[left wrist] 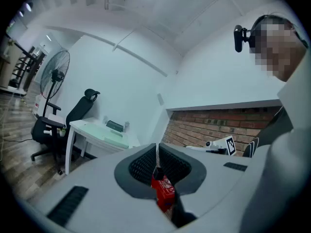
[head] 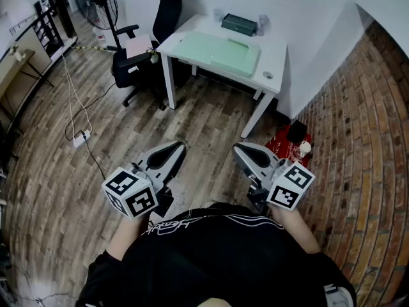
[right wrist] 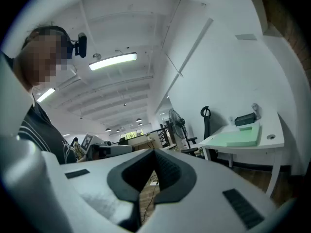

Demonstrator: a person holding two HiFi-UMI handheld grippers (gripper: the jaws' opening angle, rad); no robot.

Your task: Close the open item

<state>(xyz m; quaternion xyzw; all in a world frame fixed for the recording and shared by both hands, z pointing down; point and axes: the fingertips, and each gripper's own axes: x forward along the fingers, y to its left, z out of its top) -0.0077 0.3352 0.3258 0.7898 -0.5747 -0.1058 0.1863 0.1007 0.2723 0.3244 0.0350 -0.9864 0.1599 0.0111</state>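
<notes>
A white desk (head: 275,56) stands some way ahead with a pale green mat (head: 227,51) and a dark box (head: 238,24) at its back edge. From here I cannot tell whether the box is open. My left gripper (head: 177,147) and right gripper (head: 239,148) hang close to my body above the wooden floor, far short of the desk, both shut with nothing between the jaws. In the left gripper view the gripper (left wrist: 157,152) points toward the desk (left wrist: 92,130). In the right gripper view the gripper (right wrist: 154,155) has the desk (right wrist: 252,142) and box (right wrist: 244,119) to its right.
A black office chair (head: 137,50) sits left of the desk and a standing fan (head: 96,2) behind it. A red mat (head: 291,147) with small items lies by the brick wall at right. A power strip (head: 81,138) and cables trail over the floor at left.
</notes>
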